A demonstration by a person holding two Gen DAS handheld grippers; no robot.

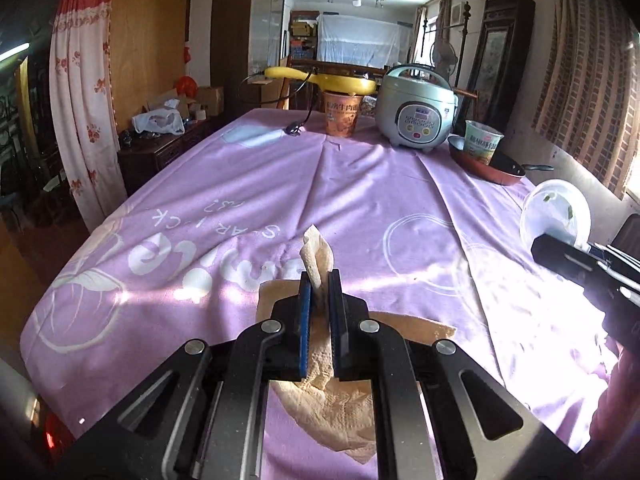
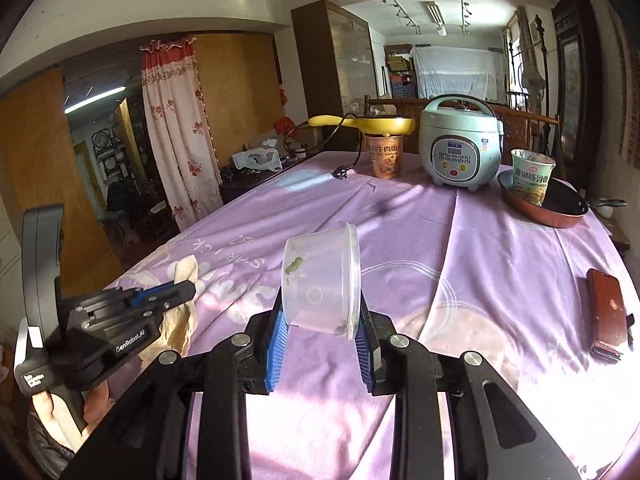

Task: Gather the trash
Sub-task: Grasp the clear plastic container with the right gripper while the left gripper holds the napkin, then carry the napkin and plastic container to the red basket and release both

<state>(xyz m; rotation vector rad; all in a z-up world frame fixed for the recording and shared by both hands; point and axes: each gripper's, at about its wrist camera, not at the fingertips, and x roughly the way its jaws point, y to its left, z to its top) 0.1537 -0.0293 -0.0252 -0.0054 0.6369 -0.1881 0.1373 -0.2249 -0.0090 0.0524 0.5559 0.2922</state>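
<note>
My left gripper (image 1: 320, 292) is shut on a crumpled, stained paper towel (image 1: 318, 258) and holds it above the purple tablecloth (image 1: 360, 184); it also shows in the right wrist view (image 2: 188, 292) with the towel (image 2: 186, 270) hanging below. My right gripper (image 2: 320, 340) is shut on a dirty clear plastic container (image 2: 320, 280), held tilted on its side above the cloth. The container also shows at the right of the left wrist view (image 1: 556, 212). An orange noodle cup (image 1: 342, 114) and a green noodle cup (image 1: 482, 142) stand at the far end.
A rice cooker (image 1: 416, 110) stands at the far end, a yellow appliance (image 1: 320, 78) with a cord rests on the orange cup, and the green cup sits in a red frying pan (image 1: 484, 168). A brown wallet (image 2: 608, 312) lies at the right. A flat brown paper (image 1: 408, 326) lies under my left gripper.
</note>
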